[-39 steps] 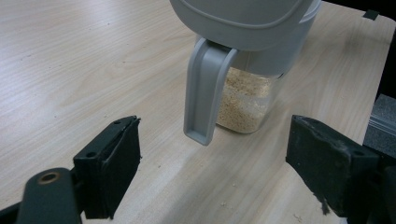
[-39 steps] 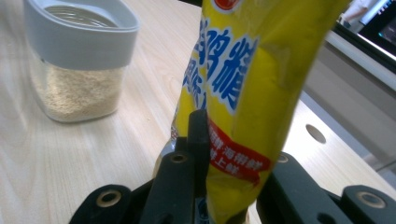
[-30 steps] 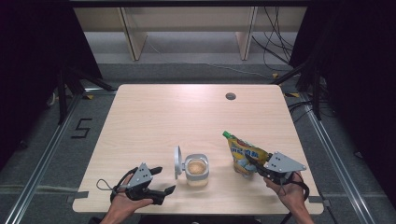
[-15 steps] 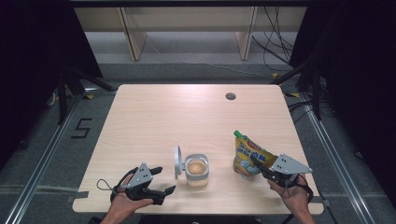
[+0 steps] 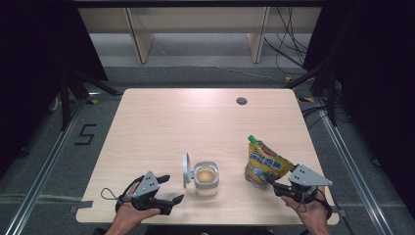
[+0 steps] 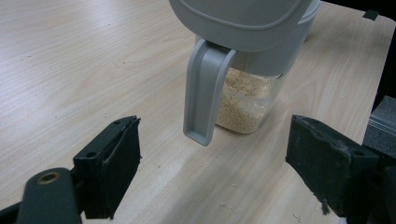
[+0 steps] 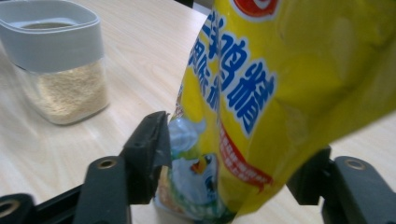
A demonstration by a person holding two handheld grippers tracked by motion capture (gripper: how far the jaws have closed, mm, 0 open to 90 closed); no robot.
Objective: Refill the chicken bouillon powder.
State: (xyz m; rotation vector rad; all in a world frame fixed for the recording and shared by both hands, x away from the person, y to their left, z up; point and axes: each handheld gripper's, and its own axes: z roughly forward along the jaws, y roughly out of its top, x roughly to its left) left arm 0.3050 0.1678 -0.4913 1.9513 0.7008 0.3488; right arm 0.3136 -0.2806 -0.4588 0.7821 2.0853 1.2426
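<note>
Seasoning pouch, yellow with a green cap, stands near the table's front right corner, its base down and its long axis rising and leaning away toward the far edge. The right gripper sits at the pouch's base, on the side facing the front edge. Its jaws have just been opening, with the pouch between them; in the right gripper view the pouch fills the gap, the left pad close against its edge and the right pad hidden behind the bulging foil, so whether they press on it cannot be told for sure. They look loosened rather than clamped.

Left of the pouch, nearer the middle of the front edge, stands one clear container of pale granules, its grey lid flipped up on the left side. The left gripper rests near the front left part of the table with jaws spread wide and nothing between them; in the left gripper view the container lies straight ahead, its lid tab hanging toward the jaws.

Judged from this, the pouch is the right hand's to handle, being the nearer, while the container lies closer to the left.

Count: one pouch, one container, two grippers, one cable hole near the far edge.
</note>
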